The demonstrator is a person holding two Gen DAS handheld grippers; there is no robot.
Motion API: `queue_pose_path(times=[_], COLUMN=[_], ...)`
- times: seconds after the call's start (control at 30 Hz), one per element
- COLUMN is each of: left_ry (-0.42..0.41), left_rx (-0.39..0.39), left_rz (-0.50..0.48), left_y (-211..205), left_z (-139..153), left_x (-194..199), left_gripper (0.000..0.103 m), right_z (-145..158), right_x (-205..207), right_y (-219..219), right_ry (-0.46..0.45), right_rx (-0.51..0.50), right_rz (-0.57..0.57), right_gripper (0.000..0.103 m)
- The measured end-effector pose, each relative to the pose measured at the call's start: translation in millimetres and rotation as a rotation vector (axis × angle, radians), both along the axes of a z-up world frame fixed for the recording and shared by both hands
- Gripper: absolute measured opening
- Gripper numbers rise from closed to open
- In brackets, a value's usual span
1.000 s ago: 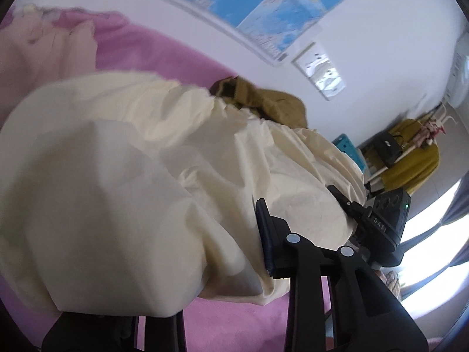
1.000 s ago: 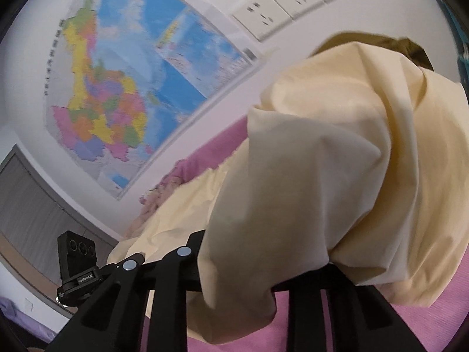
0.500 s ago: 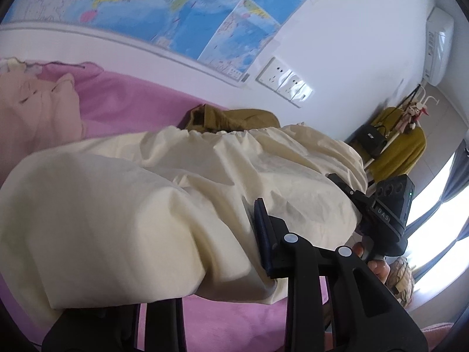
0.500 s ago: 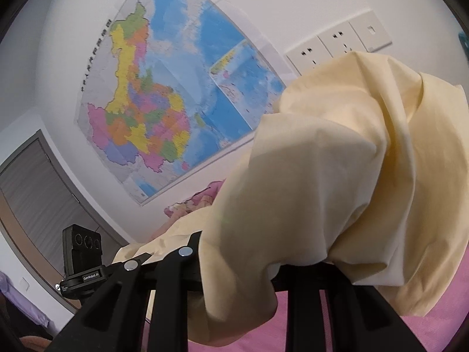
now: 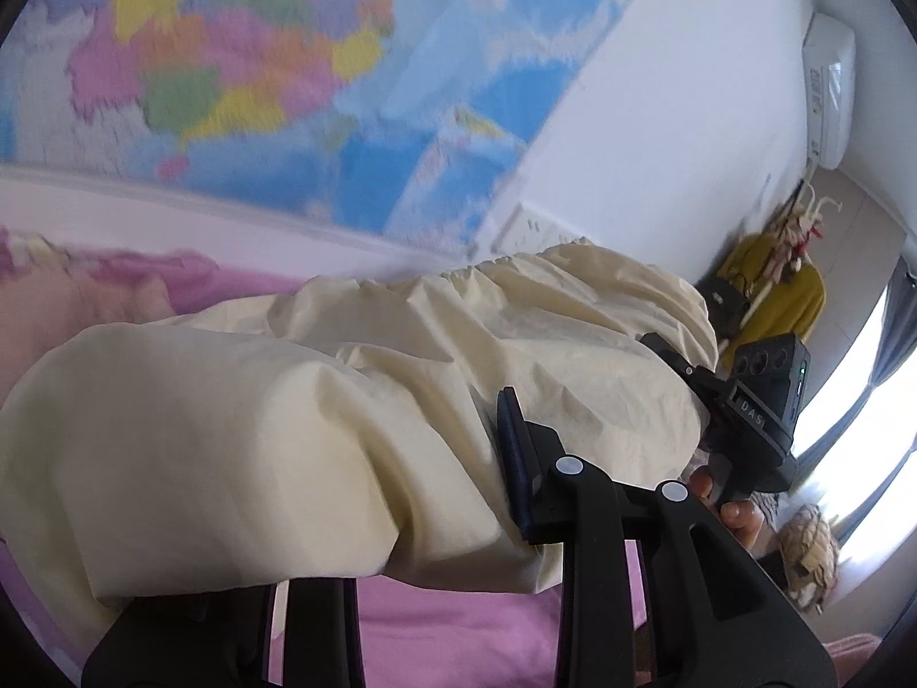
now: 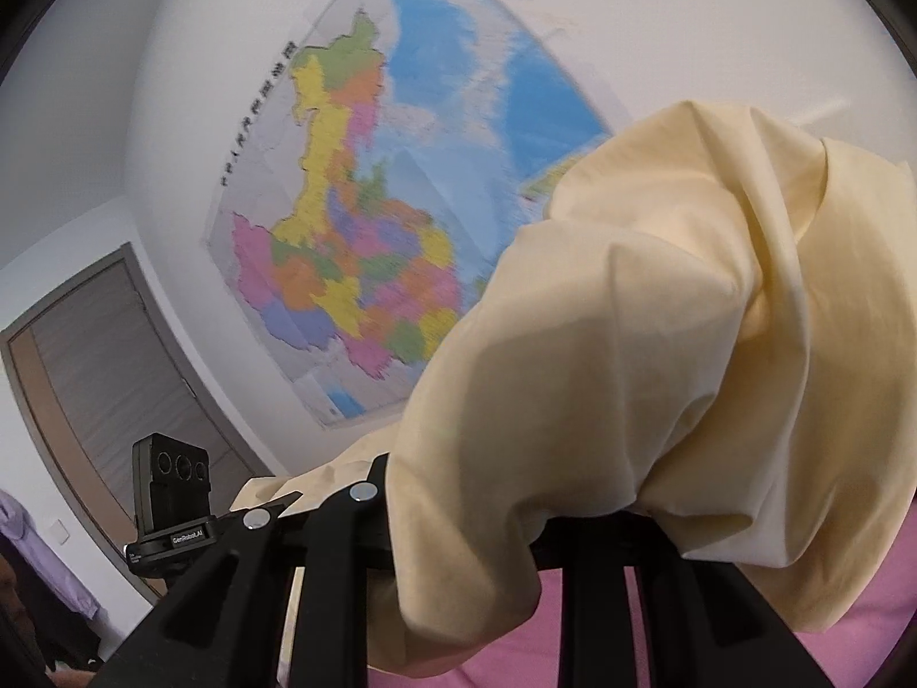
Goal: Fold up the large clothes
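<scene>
A large pale yellow garment (image 5: pixel 355 413) with a gathered elastic edge hangs lifted between both grippers above a pink bed (image 5: pixel 458 630). My left gripper (image 5: pixel 412 522) is shut on the garment; the cloth drapes over its left finger and hides it. My right gripper (image 6: pixel 458 539) is shut on the same garment (image 6: pixel 659 344), whose folds bulge over the fingers and hide the tips. The right gripper's body (image 5: pixel 756 401) shows at the right of the left wrist view, and the left gripper's body (image 6: pixel 172 493) at the left of the right wrist view.
A large colourful wall map (image 6: pixel 367 229) hangs on the white wall behind. A pink cloth (image 5: pixel 69 309) lies on the bed at far left. A chair with a mustard cover (image 5: pixel 774 298) and a bright window (image 5: pixel 859 401) stand at right. A door (image 6: pixel 103 378) is at left.
Both grippers have risen and tilted upward with the garment; the map now fills more of both views and the bed, olive garment and wall sockets have dropped out of sight.
</scene>
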State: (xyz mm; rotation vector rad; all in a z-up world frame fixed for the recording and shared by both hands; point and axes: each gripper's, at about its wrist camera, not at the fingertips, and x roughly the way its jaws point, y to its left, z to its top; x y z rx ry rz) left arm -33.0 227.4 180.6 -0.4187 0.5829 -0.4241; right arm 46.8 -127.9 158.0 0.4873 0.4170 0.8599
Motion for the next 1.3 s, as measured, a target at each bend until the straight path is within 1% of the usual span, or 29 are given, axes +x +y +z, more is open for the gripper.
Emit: queue_pose_path(times=[0.2, 0.3, 0.43, 0.57, 0.63, 0.77, 0.9, 0.97, 1.07, 1.13, 1.17, 1.23, 1.27, 1.3], left_ry=[-0.071, -0.078, -0.071, -0.063, -0.065, -0.061, -0.078, -0.088, -0.105, -0.107, -0.092, -0.034, 0.021, 0.046], left_rx=[0.064, 0.078, 0.107, 0.132, 0.148, 0.14, 0.146, 0.142, 0.156, 0.168, 0.181, 0.181, 0.177, 0.17], left_rz=[0.1, 0.156, 0.233, 0.326, 0.357, 0.42, 0.48, 0.509, 0.565, 0.591, 0.598, 0.6, 0.604, 0.604], left_y=[50.7, 82.5, 126.4, 171.7, 191.5, 235.6, 276.0, 294.6, 321.3, 334.3, 340.1, 351.3, 358.0, 360.9], left_z=[40.7, 52.7, 58.6, 52.3, 49.0, 38.5, 27.8, 23.3, 13.4, -1.5, -14.5, -46.1, -71.3, -84.7], left_x=[5.8, 10.4, 20.1, 28.4, 31.1, 38.0, 43.8, 46.6, 50.9, 53.0, 55.5, 62.5, 67.0, 68.7], left_gripper=[0.028, 0.028, 0.028, 0.028, 0.028, 0.028, 0.027, 0.027, 0.027, 0.027, 0.027, 0.027, 0.027, 0.027], right_z=[34.0, 46.0, 51.2, 41.9, 36.3, 28.6, 15.6, 7.2, -9.4, -24.6, -34.3, -59.2, -80.8, -99.9], right_x=[35.5, 54.4, 76.6, 101.5, 109.2, 113.0, 110.9, 107.7, 99.3, 92.1, 90.0, 87.3, 88.4, 89.0], right_y=[59.3, 97.0, 148.6, 204.3, 231.8, 275.0, 317.7, 339.3, 374.9, 393.2, 399.1, 411.3, 416.5, 420.0], right_ry=[-0.041, -0.055, -0.056, -0.001, 0.012, 0.014, 0.017, 0.021, 0.002, -0.023, -0.019, 0.001, 0.041, 0.087], right_rx=[0.048, 0.056, 0.059, 0.08, 0.09, 0.085, 0.061, 0.043, -0.015, -0.068, -0.084, -0.144, -0.173, -0.202], right_rz=[0.097, 0.143, 0.199, 0.273, 0.304, 0.34, 0.377, 0.392, 0.421, 0.425, 0.432, 0.446, 0.462, 0.478], right_gripper=[0.023, 0.023, 0.023, 0.023, 0.023, 0.023, 0.023, 0.023, 0.023, 0.023, 0.023, 0.023, 0.024, 0.024])
